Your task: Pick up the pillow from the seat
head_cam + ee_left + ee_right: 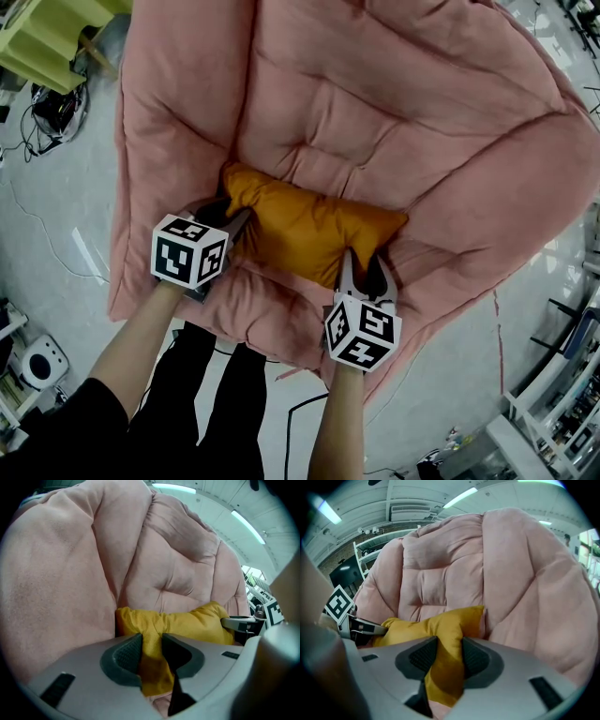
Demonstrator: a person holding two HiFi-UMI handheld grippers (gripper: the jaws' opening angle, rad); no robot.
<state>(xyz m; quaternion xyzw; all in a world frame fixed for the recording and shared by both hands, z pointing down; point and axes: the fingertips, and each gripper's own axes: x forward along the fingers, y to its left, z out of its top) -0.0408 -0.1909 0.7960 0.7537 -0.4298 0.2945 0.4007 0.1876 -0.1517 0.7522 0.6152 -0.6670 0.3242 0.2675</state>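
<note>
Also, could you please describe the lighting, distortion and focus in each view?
Head view: dim, edges bowed by the wide lens, pillow sharp. Left gripper view: black vignetted corners, bright ceiling lights, right edge blurred. Right gripper view: same vignette, left edge blurred.

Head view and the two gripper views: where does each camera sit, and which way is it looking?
Head view: on the person's head, looking steeply down at the yellow pillow on the pink seat; shows arms, legs, left gripper, right gripper.
Left gripper view: on the left gripper, looking along its jaws, shut on a pillow corner, toward the seat's back.
Right gripper view: on the right gripper, jaws shut on the other corner, facing the seat's back.
Shared: each gripper view glimpses the other gripper.
</note>
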